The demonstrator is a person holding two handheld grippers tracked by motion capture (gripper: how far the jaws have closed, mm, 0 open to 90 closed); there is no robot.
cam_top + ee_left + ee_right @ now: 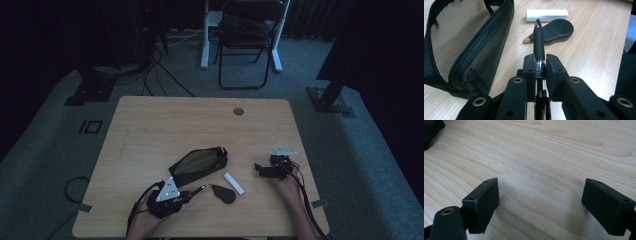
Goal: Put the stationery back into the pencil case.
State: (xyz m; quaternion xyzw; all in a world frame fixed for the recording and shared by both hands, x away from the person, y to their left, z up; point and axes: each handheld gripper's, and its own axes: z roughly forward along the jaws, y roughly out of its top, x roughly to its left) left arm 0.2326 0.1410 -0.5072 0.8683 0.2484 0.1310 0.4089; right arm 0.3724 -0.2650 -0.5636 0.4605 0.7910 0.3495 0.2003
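While the left tongs [539, 66] clamped a black pen [539, 40] near the tabletop's [150, 120] front edge beside the open pouch [200, 162], the right tongs [541, 206] stood wide, empty.

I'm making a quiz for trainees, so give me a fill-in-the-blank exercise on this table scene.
1. The left tool is shut on a black ____.
2. The mesh pouch lies with its zipper ____.
3. The right tool hangs over bare table with its jaws ____.
4. The eraser beside the black oval tag is ____ in colour.

Missing words: pen; open; open; white
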